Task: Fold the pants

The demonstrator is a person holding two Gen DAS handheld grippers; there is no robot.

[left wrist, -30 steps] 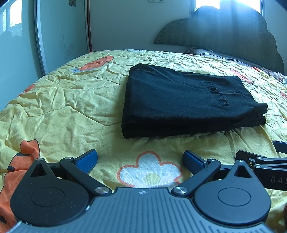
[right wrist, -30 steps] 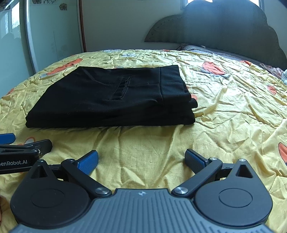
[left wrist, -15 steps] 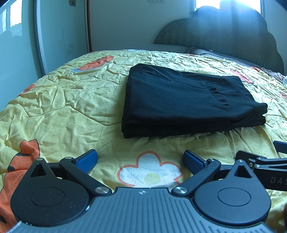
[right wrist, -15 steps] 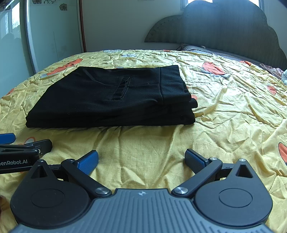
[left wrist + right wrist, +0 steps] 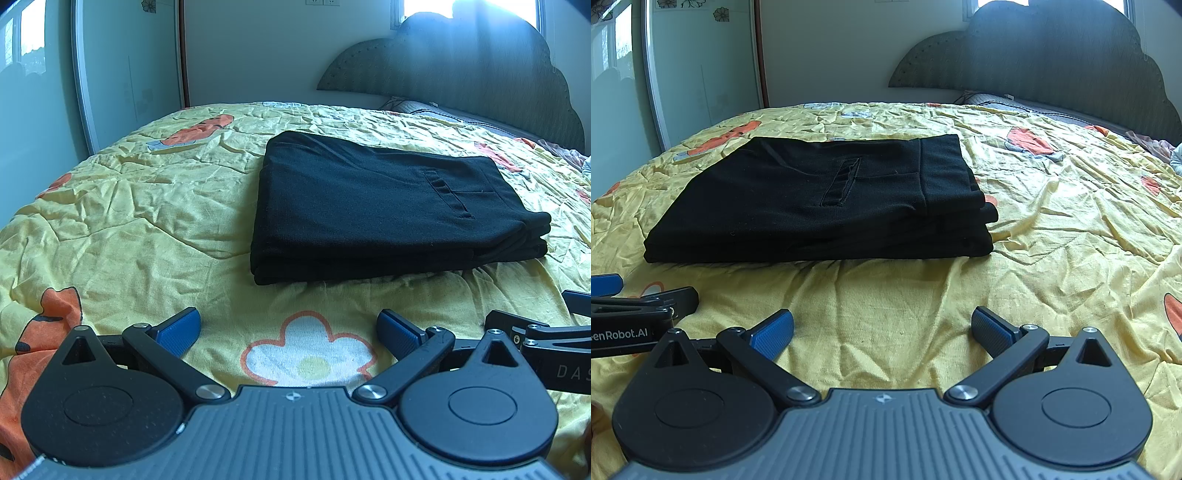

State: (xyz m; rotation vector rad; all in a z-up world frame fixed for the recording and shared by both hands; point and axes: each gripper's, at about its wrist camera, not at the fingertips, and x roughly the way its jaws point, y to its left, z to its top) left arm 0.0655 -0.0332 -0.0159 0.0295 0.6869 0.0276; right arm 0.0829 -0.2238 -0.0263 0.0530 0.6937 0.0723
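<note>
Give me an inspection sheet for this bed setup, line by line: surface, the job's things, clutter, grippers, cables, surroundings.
Surface: yellow bedspread, wrinkled, with orange and flower prints.
Job's things: black pants, folded into a flat layered stack, pocket facing up.
Clutter: light cloth at the far right edge of the bed; too little of it shows to identify.
Grippers: left gripper open, empty, short of the pants; right gripper the same.
Cables: nothing seen.
Surroundings: padded headboard, pillow, sliding glass door.
</note>
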